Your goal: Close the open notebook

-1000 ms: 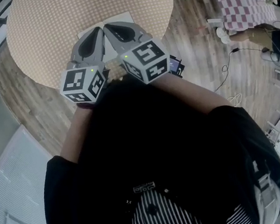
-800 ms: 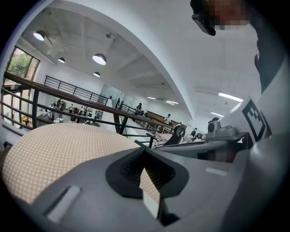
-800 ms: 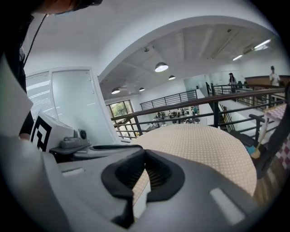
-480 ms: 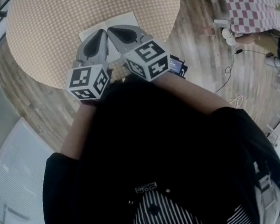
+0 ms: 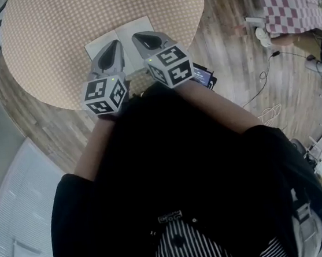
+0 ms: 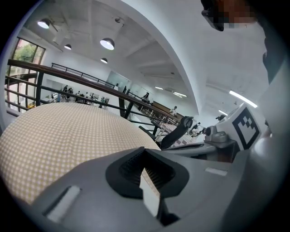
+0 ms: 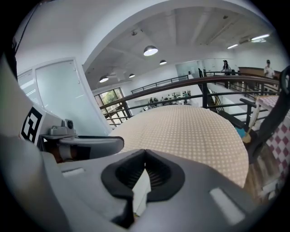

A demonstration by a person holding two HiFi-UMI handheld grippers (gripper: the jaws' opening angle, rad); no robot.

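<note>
Tabletop (image 5: 45, 40) with open notebook (image 5: 129, 29) under closed left gripper (image 5: 117, 44), right gripper (image 5: 138, 38)

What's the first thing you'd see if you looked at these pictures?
Two grey grippers with black-and-white marker cubes sit side by side in the upper middle of the head view: the left gripper and the right gripper, both shut. Their tips point at an open notebook with white pages. It lies on a big round table covered in a tan dotted cloth.
</note>
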